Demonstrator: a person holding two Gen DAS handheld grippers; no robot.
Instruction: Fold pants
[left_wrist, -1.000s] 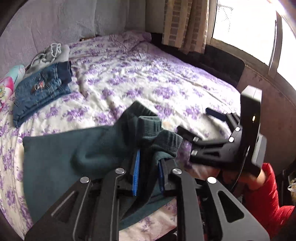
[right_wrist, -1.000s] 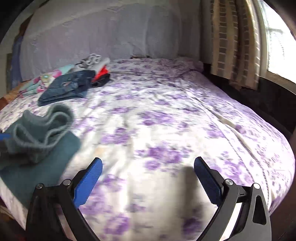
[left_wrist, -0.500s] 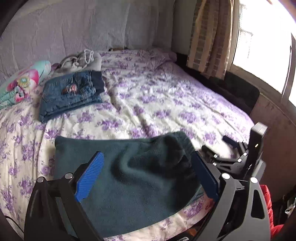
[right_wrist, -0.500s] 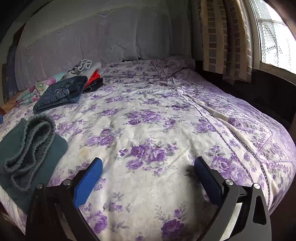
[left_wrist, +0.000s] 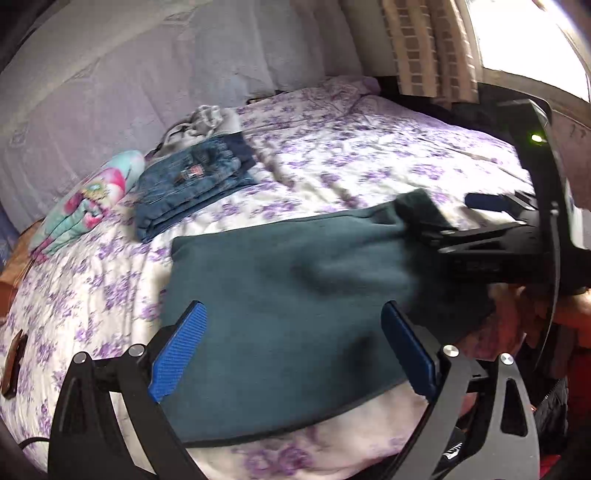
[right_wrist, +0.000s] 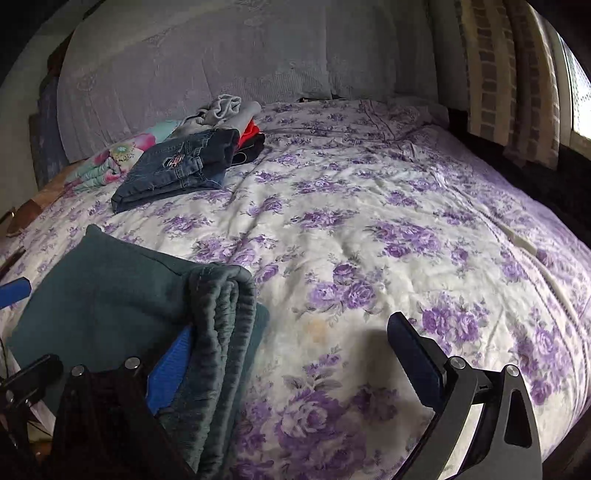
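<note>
Dark teal pants (left_wrist: 288, 280) lie folded flat on the flowered bed (left_wrist: 369, 158), near its front edge. My left gripper (left_wrist: 291, 354) hovers open just above them, its blue pads wide apart and holding nothing. My right gripper (left_wrist: 458, 221) reaches in from the right at the pants' far end. In the right wrist view the pants (right_wrist: 110, 280) lie at lower left, with the ribbed waistband (right_wrist: 221, 325) bunched against the left pad. The right gripper (right_wrist: 291, 365) is open there, its other pad over bare bedspread (right_wrist: 369, 221).
Folded jeans (right_wrist: 177, 166) lie further back on the bed, beside a grey garment (right_wrist: 225, 107), a red one (right_wrist: 251, 131) and a colourful cloth (right_wrist: 122, 155). A padded headboard (right_wrist: 221, 55) stands behind. A curtain (right_wrist: 513, 74) and window are at the right. A red sleeve (left_wrist: 576, 321) holds the right gripper.
My left gripper opened, let go of the bunched pants and drew back; they now lie flat. My right gripper swung left, up to the waistband.
</note>
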